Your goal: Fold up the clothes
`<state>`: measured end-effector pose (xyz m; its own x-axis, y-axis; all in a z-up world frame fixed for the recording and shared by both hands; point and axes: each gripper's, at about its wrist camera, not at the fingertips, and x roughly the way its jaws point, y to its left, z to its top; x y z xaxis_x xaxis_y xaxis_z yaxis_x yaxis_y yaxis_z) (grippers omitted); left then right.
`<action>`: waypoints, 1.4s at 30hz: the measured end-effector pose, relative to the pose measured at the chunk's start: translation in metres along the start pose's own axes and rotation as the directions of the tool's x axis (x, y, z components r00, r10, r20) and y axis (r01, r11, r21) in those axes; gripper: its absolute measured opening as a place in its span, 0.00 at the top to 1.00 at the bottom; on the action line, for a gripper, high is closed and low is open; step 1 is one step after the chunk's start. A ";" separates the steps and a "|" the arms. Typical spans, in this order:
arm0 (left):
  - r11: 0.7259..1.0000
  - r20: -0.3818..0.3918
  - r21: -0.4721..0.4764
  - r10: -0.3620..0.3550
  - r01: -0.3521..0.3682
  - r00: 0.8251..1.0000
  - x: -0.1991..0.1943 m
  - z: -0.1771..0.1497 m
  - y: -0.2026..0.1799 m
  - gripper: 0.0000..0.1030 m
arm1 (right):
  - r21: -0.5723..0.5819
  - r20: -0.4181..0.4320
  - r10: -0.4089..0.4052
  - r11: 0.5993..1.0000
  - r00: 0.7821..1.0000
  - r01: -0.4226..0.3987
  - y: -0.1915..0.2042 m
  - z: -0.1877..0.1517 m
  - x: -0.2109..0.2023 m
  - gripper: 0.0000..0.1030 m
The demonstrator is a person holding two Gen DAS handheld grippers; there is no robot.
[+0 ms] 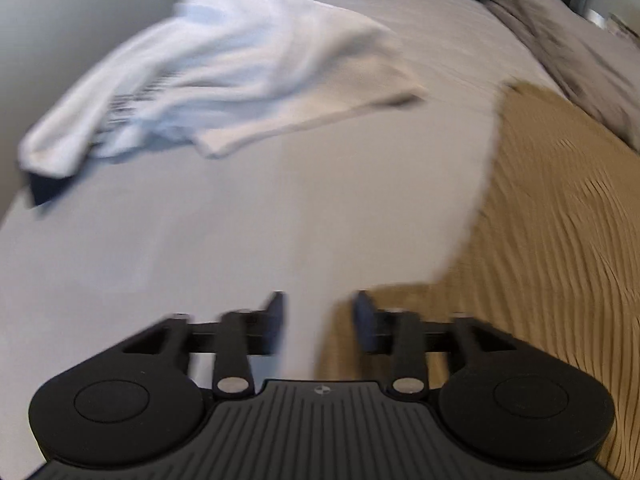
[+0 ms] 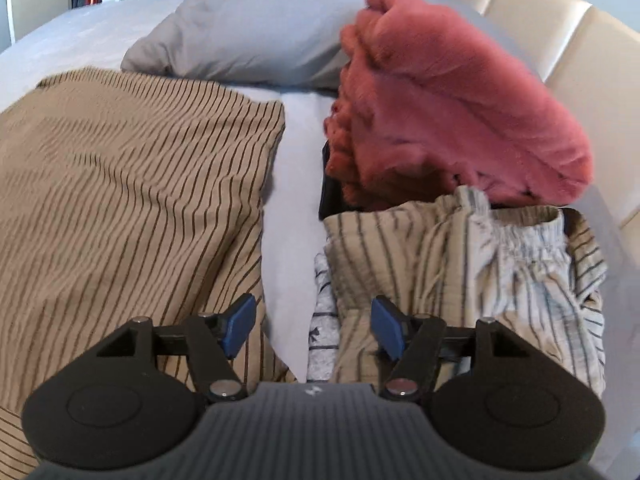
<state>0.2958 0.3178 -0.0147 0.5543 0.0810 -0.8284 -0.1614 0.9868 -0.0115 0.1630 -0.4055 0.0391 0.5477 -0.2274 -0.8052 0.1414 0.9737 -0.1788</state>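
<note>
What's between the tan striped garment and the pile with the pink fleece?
Only a bare strip of the bed sheet separates the tan striped garment from the pink fleece pile, seen in the right wrist view.

You had a tan garment with thin dark stripes (image 2: 132, 184) lying flat and smoothed out on the bed. The white garment (image 1: 224, 80) lay crumpled, well apart from it, dark print showing. A pink fuzzy piece (image 2: 452, 112) sat bunched on a pile, leaning on the pillow. The pale striped pants (image 2: 460, 272) with an elastic waistband lay rumpled just below it.
</note>
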 end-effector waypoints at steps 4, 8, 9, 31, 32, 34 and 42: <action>0.997 0.003 -0.080 -0.006 0.006 1.000 -0.024 -0.002 0.026 0.48 | 0.112 -0.016 0.068 0.992 0.998 -0.066 -0.017 -0.004 -0.018 0.35; 0.997 -0.067 -0.072 -0.006 0.001 0.998 -0.037 -0.017 0.031 0.47 | 0.213 -0.069 0.135 0.970 0.988 -0.118 -0.026 -0.021 -0.022 0.36; 0.999 -0.077 -0.054 -0.004 0.000 0.997 -0.042 -0.022 0.030 0.47 | 0.206 -0.081 0.142 0.971 0.987 -0.123 -0.024 -0.026 -0.024 0.36; 0.998 -0.235 0.057 0.028 -0.014 0.972 -0.054 -0.137 -0.001 0.41 | -0.221 -0.202 -0.123 0.972 0.972 0.078 0.011 -0.102 -0.011 0.99; 0.999 -0.229 0.043 0.026 -0.017 0.973 -0.058 -0.137 0.001 0.41 | -0.211 -0.206 -0.125 0.974 0.971 0.081 0.010 -0.103 -0.012 0.99; 1.000 -0.207 0.007 0.001 0.000 0.978 -0.068 -0.137 0.005 0.41 | -0.229 -0.211 -0.142 0.969 0.967 0.092 0.012 -0.106 -0.017 0.99; 0.996 -0.232 -0.066 -0.068 0.055 0.970 -0.087 -0.155 -0.005 0.41 | -0.103 -0.163 -0.119 0.989 0.980 0.103 0.003 -0.112 -0.047 0.45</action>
<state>0.1219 0.2844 -0.0293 0.3591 -0.0215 -0.9330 -0.1844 0.9784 -0.0935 0.0452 -0.3898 0.0127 0.3857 -0.3357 -0.8594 0.1111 0.9416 -0.3179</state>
